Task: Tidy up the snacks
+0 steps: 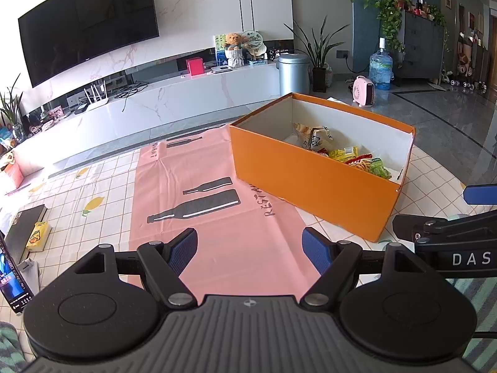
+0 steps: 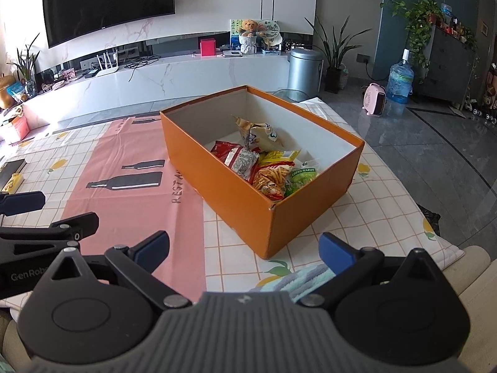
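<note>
Lying ahead of both grippers, the open orange cardboard box (image 2: 248,192) stands on the desk (image 2: 357,217), partly on the pink printed mat (image 1: 217,217) with black bottle shapes and partly on the white checked cloth (image 2: 310,236) with lemon motifs.

Position relative to the jaws: in the left wrist view the box (image 1: 310,186) lies forward and to the right of the left gripper (image 1: 250,250); in the right wrist view it lies forward and just left of centre of the right gripper (image 2: 245,250). Neither gripper touches the box.

Box contents: a beige printed snack bag (image 2: 259,133) toward the far end; a red snack packet (image 2: 237,158) with a white label panel; a yellow packet (image 2: 279,155); a red-and-orange bag of stick-shaped crisps (image 2: 271,178); a green packet marked GREEN RAISIN (image 2: 299,177). All packets lie together in the near-right part of the box interior, touching or overlapping.

Jaws: the left gripper's blue-padded jaws stand wide apart, holding nothing, over the pink mat. The right gripper's jaws also stand wide apart, holding nothing, above the near desk edge. The two grippers sit side by side.
</note>
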Tool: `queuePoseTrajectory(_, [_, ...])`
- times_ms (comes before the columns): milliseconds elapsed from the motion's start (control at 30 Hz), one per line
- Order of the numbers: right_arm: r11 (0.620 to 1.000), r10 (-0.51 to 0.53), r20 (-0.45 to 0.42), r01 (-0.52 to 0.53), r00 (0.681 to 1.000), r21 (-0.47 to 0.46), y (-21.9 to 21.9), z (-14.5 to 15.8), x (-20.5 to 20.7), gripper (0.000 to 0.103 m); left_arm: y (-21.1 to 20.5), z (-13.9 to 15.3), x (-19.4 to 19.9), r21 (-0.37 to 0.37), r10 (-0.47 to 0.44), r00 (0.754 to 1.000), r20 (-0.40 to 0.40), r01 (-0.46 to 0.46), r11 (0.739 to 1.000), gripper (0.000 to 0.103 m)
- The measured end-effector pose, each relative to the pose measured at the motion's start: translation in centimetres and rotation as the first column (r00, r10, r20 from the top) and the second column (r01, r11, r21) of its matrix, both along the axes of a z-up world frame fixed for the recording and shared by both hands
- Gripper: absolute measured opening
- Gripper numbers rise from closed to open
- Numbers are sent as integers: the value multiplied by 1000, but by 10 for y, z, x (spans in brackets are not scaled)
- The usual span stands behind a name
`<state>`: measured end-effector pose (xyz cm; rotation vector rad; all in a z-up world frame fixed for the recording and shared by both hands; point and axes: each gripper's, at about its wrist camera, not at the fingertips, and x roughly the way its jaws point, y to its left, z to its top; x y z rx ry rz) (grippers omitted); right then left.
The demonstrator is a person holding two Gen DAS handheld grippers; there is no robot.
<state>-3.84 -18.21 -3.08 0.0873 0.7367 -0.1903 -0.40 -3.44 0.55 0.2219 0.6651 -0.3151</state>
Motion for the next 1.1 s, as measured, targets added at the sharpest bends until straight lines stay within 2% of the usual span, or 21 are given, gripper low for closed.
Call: queuePoseTrajectory(1100, [1000, -3, -9, 3, 1000, 1, 2, 0, 0, 99, 6, 2, 0, -17, 27, 1000, -6, -27, 999, 90])
